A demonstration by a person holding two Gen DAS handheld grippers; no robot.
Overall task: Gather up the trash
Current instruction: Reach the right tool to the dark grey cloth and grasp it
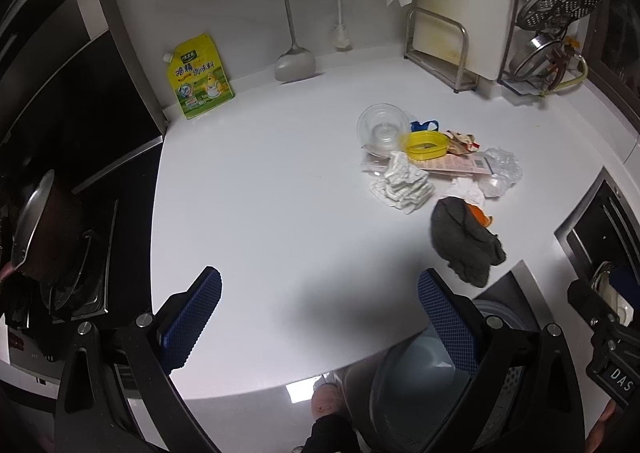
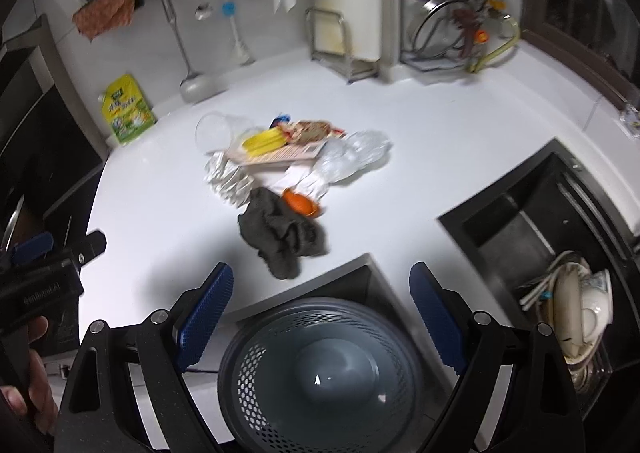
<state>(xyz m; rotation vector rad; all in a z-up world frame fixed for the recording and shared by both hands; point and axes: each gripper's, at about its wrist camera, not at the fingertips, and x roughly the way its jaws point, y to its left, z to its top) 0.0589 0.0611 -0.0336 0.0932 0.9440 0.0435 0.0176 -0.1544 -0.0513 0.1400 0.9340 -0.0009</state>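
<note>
A heap of trash lies on the white counter (image 1: 260, 193): a clear plastic cup (image 1: 382, 127), a yellow lid (image 1: 426, 143), crumpled white paper (image 1: 402, 185), clear plastic wrap (image 1: 502, 171), a pink flat packet (image 1: 460, 165), orange peel (image 1: 478, 215) and a dark grey rag (image 1: 464, 241). The rag (image 2: 282, 233) and the peel (image 2: 302, 204) also show in the right wrist view. A perforated grey bin (image 2: 320, 377) sits below the counter edge. My left gripper (image 1: 320, 313) is open and empty over the counter's near part. My right gripper (image 2: 322, 307) is open and empty above the bin.
A yellow seasoning pouch (image 1: 200, 79) leans on the back wall by a hanging spatula (image 1: 294, 61). A cutting-board rack (image 1: 440, 49) and pot-lid rack (image 1: 560, 33) stand at the back right. A dark sink (image 2: 532, 237) with dishes (image 2: 576, 317) lies right. A stove (image 1: 80, 253) lies left.
</note>
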